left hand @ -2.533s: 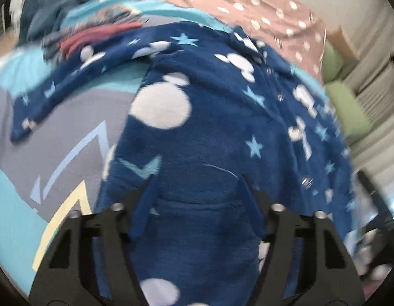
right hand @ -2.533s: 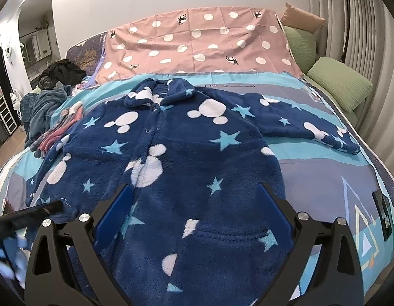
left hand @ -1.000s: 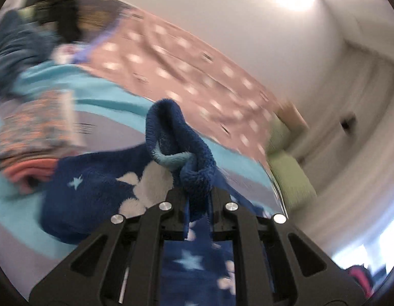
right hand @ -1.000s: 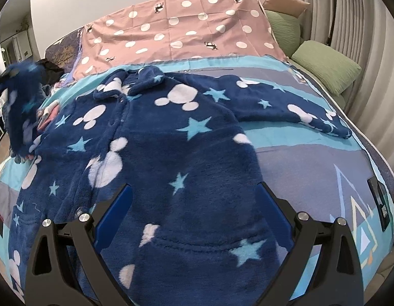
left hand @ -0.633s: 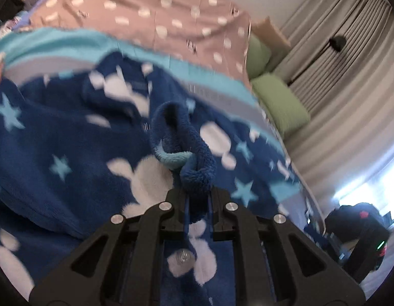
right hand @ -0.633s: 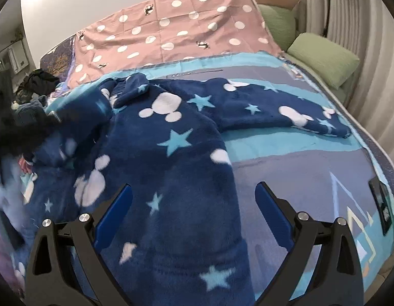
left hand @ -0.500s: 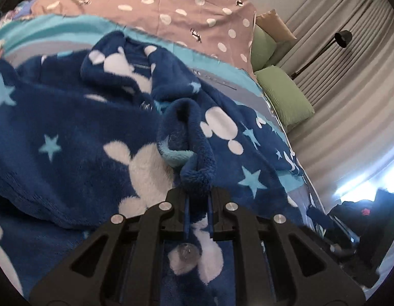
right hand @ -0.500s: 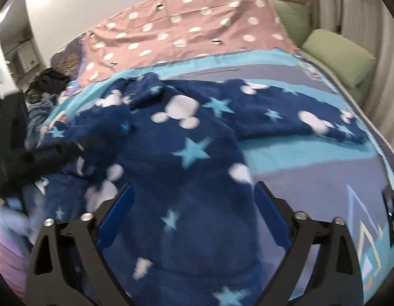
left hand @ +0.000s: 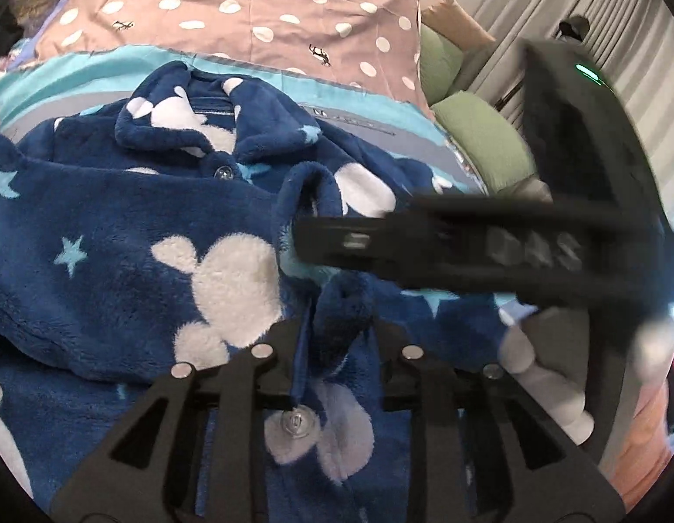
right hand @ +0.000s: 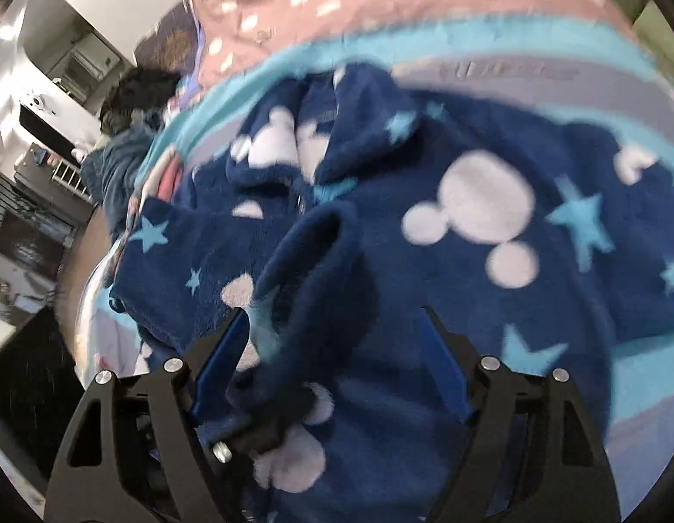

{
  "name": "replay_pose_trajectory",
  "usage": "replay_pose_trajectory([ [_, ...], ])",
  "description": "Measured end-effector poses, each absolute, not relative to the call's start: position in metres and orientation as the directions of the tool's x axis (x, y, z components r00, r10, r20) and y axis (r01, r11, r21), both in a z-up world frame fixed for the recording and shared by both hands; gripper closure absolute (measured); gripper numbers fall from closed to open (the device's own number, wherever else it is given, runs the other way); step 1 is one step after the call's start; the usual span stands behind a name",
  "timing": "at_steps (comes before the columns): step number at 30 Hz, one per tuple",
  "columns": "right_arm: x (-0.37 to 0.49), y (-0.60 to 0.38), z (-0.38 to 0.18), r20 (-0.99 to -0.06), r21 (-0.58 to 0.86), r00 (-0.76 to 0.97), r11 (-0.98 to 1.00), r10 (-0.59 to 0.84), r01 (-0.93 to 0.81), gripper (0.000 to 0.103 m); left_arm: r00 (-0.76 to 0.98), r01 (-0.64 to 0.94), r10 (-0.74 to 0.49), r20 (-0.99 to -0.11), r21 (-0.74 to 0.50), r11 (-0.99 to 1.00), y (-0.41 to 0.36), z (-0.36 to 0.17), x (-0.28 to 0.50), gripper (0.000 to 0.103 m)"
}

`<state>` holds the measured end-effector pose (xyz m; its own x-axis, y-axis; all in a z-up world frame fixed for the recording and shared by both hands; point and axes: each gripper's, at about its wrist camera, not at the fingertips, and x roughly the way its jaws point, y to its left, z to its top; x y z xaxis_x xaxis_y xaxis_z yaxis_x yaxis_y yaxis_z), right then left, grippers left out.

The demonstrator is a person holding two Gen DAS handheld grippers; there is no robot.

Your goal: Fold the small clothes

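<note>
A navy fleece robe (left hand: 132,235) with white mouse heads and light-blue stars lies spread on the bed, collar at the far end. Its left sleeve is folded across the chest. My left gripper (left hand: 339,327) is shut on the sleeve cuff (left hand: 304,213) and holds it over the robe's middle. My right gripper (right hand: 332,344) is open, its jaws standing either side of the same raised cuff (right hand: 310,261). In the left wrist view the right gripper (left hand: 328,239) reaches in from the right, blurred. The robe also fills the right wrist view (right hand: 489,226).
A pink polka-dot cover (left hand: 258,13) lies at the head of the bed, green pillows (left hand: 480,139) to its right. A pile of folded clothes (right hand: 162,178) and dark garments (right hand: 132,96) sit at the bed's left edge. Curtains hang at the right.
My left gripper took the left sleeve cuff, lifted it and carried it across onto the robe's chest. My right gripper swung left and down to straddle the cuff.
</note>
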<state>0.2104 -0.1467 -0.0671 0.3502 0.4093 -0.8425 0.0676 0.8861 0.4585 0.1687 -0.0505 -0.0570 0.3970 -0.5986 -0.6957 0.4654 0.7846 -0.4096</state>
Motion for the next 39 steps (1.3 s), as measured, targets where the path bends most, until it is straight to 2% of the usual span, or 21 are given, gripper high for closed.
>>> replay_pose_trajectory([
  [4, 0.226, -0.153, -0.084, -0.836, 0.522, 0.285, 0.840, 0.469, 0.150, 0.023, 0.392, 0.465, -0.594, -0.702, -0.405, 0.787, -0.052, -0.060, 0.170, 0.081],
  [8, 0.239, -0.140, -0.076, -0.874, 0.434, 0.285, 0.897, 0.394, 0.090, 0.023, 0.402, 0.478, -0.583, -0.707, -0.381, 0.791, -0.055, -0.058, 0.168, 0.081],
  [9, 0.241, -0.133, -0.071, -0.897, 0.359, 0.295, 0.932, 0.330, 0.052, 0.039, 0.404, 0.481, -0.581, -0.707, -0.376, 0.792, -0.056, -0.058, 0.168, 0.081],
  [10, 0.243, -0.131, -0.071, -0.906, 0.329, 0.295, 0.944, 0.305, 0.036, 0.070, 0.406, 0.484, -0.580, -0.707, -0.372, 0.792, -0.057, -0.057, 0.167, 0.081],
  [11, 0.245, -0.130, -0.070, -0.912, 0.313, 0.289, 0.950, 0.292, 0.028, 0.083, 0.406, 0.489, -0.582, -0.704, -0.370, 0.790, -0.059, -0.055, 0.167, 0.081],
  [12, 0.246, -0.133, -0.069, -0.909, 0.319, 0.293, 0.947, 0.295, 0.034, 0.090, 0.407, 0.494, -0.584, -0.702, -0.369, 0.787, -0.061, -0.054, 0.167, 0.081],
  [18, 0.235, -0.196, -0.011, -0.792, 0.401, 0.515, 0.916, 0.328, 0.033, 0.092, 0.431, 0.552, -0.632, -0.644, -0.366, 0.749, -0.082, -0.022, 0.167, 0.080],
  [20, 0.230, -0.221, -0.003, -0.788, 0.378, 0.544, 0.924, 0.288, 0.058, 0.092, 0.439, 0.576, -0.648, -0.623, -0.359, 0.735, -0.086, -0.012, 0.161, 0.064],
  [21, 0.227, -0.239, -0.005, -0.793, 0.368, 0.549, 0.926, 0.264, 0.086, 0.092, 0.448, 0.583, -0.648, -0.615, -0.349, 0.734, -0.084, -0.008, 0.157, 0.050],
  [22, 0.225, -0.248, -0.008, -0.796, 0.366, 0.549, 0.925, 0.254, 0.103, 0.092, 0.461, 0.588, -0.647, -0.608, -0.337, 0.736, -0.081, -0.007, 0.154, 0.046],
  [24, 0.220, -0.268, -0.021, -0.808, 0.366, 0.537, 0.921, 0.244, 0.132, 0.092, 0.480, 0.582, -0.635, -0.605, -0.323, 0.747, -0.066, -0.008, 0.148, 0.044],
  [27, 0.217, -0.280, -0.055, -0.836, 0.378, 0.480, 0.914, 0.268, 0.149, 0.085, 0.504, 0.490, -0.581, -0.639, -0.341, 0.802, -0.027, -0.023, 0.156, 0.043],
  [30, 0.207, -0.280, -0.071, -0.840, 0.373, 0.474, 0.915, 0.263, 0.154, 0.071, 0.561, 0.358, -0.471, -0.681, -0.314, 0.879, 0.024, -0.037, 0.167, 0.043],
  [32, 0.201, -0.279, -0.071, -0.834, 0.375, 0.487, 0.915, 0.261, 0.152, 0.066, 0.607, 0.252, -0.376, -0.700, -0.279, 0.927, 0.064, -0.043, 0.171, 0.043],
  [35, 0.190, -0.272, -0.064, -0.829, 0.358, 0.501, 0.925, 0.250, 0.129, 0.064, 0.641, 0.128, -0.284, -0.713, -0.266, 0.956, 0.118, -0.049, 0.175, 0.043],
  [39, 0.181, -0.255, -0.058, -0.839, 0.303, 0.492, 0.950, 0.231, 0.071, 0.064, 0.639, 0.082, -0.256, -0.726, -0.266, 0.960, 0.155, -0.055, 0.169, 0.042],
])
